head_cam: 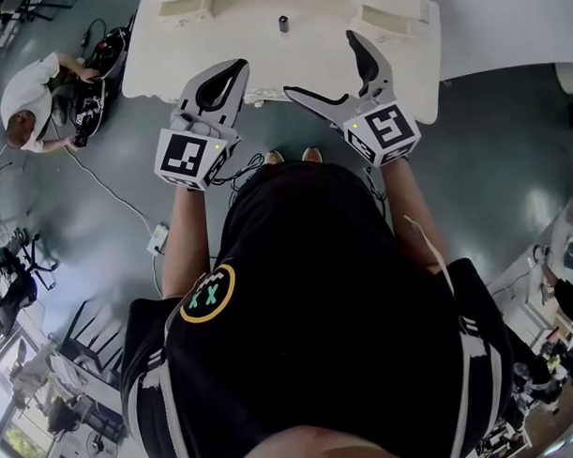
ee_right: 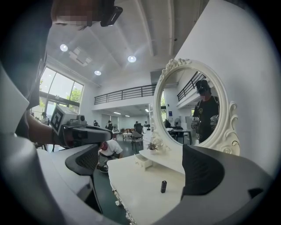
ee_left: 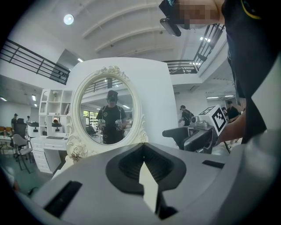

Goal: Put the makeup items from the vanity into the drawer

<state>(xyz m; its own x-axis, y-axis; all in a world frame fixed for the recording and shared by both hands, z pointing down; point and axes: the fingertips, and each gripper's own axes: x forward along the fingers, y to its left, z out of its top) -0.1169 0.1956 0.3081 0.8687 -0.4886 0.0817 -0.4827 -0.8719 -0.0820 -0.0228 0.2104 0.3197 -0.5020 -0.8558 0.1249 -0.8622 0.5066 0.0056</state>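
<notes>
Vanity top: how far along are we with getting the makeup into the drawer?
Done: nothing I can confirm as stowed. In hand: nothing. The right gripper has its jaws wide open and empty, facing the small black cylindrical tube, which stands upright on the white vanity top. The left gripper has its jaws together. Left: grasping that tube and putting it in the drawer.

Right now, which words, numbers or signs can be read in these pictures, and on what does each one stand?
"XX" (two crosses): round emblem on the black shirt.
Marker cubes on left gripper and right gripper: square patterns only, no letters.
Nothing else readable.
</notes>
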